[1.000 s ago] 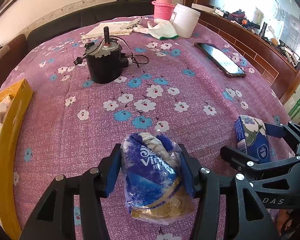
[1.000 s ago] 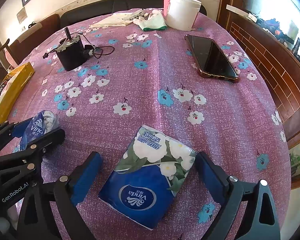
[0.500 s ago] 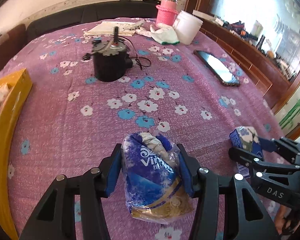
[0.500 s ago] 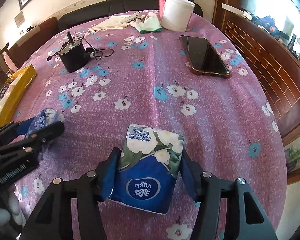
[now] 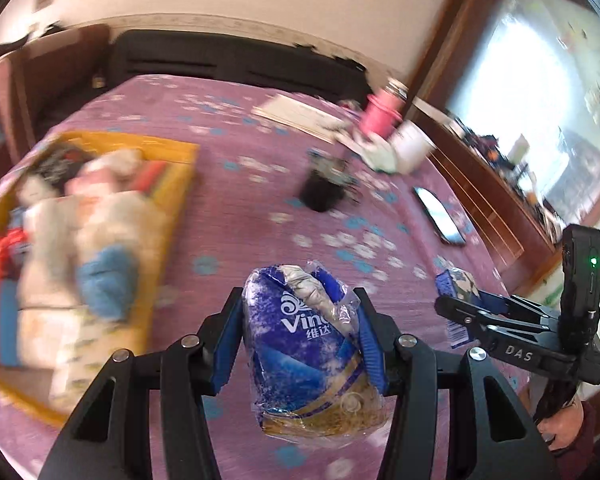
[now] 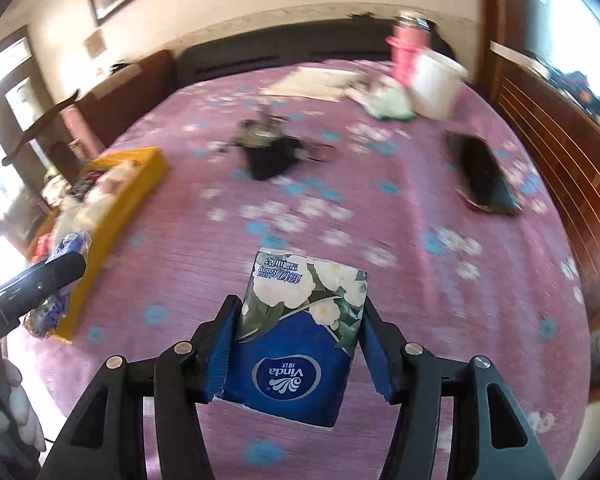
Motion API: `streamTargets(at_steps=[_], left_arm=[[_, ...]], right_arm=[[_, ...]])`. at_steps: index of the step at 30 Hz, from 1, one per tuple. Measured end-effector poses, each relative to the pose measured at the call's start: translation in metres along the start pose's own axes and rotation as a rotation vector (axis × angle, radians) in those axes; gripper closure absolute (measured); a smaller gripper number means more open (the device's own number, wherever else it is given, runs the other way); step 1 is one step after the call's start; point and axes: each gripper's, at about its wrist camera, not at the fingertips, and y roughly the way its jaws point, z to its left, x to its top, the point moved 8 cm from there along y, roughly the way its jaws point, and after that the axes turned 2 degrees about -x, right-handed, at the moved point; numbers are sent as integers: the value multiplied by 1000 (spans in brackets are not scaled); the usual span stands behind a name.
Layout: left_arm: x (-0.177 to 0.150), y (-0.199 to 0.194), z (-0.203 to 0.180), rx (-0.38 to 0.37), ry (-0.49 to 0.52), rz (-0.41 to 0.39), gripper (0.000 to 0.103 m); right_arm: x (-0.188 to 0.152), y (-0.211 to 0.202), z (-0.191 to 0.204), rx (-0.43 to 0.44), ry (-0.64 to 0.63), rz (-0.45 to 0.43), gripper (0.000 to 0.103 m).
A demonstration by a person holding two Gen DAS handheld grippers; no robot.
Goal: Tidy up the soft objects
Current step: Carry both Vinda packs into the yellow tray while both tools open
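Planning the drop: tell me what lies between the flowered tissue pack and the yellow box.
Only bare purple flowered cloth between tissue pack and yellow box, per right wrist view.

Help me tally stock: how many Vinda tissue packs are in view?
2. A crumpled blue pack is held in the left gripper; a blue floral pack is held in the right gripper. The blurred yellow box of soft things may hide more.

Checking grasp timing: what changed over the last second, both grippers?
The right gripper closed on the floral tissue pack, which lay between open jaws a second ago, and lifted it off the tablecloth. The left gripper swung its rolled tissue bag toward the yellow box, now well in view. Unchanged: the left grip, the phone, the black motor.
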Motion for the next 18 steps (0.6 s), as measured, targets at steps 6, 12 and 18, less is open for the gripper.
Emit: streamTargets(at_steps=[6,12,18], left_arm=[[10,-46,92,141,-113,-68,51],[16,-73,173,254,-203,-97,51],[17,-78,227,318,-254,-96,51]], right_arm=[[18,7,67,65,-90,-13,41],[44,16,120,117,-138,-16,41],[79,46,176,144,-208,-7,41]])
